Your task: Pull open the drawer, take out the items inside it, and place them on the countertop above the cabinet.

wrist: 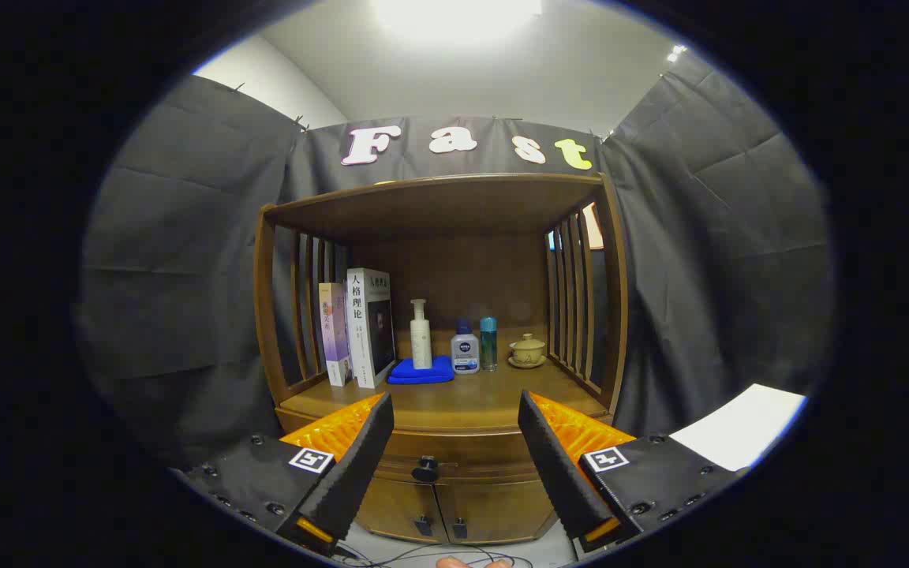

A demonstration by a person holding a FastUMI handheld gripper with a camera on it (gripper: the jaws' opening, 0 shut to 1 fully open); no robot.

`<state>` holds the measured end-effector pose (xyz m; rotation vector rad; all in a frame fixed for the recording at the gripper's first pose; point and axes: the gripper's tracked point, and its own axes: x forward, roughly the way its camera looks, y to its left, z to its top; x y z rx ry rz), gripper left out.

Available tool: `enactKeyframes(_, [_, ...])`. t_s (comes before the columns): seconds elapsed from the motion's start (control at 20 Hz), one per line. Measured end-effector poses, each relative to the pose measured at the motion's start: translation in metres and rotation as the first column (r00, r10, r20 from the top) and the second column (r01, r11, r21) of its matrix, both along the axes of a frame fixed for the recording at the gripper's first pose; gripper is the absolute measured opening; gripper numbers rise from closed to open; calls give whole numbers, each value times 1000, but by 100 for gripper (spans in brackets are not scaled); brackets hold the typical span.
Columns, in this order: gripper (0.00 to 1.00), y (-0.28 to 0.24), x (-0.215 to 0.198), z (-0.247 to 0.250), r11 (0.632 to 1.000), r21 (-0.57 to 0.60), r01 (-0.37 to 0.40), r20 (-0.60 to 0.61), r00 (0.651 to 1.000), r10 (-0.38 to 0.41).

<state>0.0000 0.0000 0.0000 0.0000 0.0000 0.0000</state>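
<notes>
A brown wooden cabinet stands ahead of me. Its drawer (454,461) sits closed under the countertop (454,398), with a dark round knob (425,470) at its front. My gripper (454,410) is open, with nothing between its fingers. The knob lies beyond the fingertips, low in the gap between them and a little nearer the left finger. The drawer's inside is hidden.
On the countertop stand two books (356,325) at the left, a white pump bottle (420,334) on a blue cloth (421,370), two small bottles (476,345) and a lidded cup on a saucer (528,349). Two cupboard doors (454,509) sit below the drawer. Slatted sides and a shelf roof enclose the countertop.
</notes>
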Motion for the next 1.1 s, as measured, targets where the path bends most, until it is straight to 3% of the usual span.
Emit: enactKeyframes(1.1, [99, -7, 2, -8, 1000, 7, 28, -7, 1000, -28])
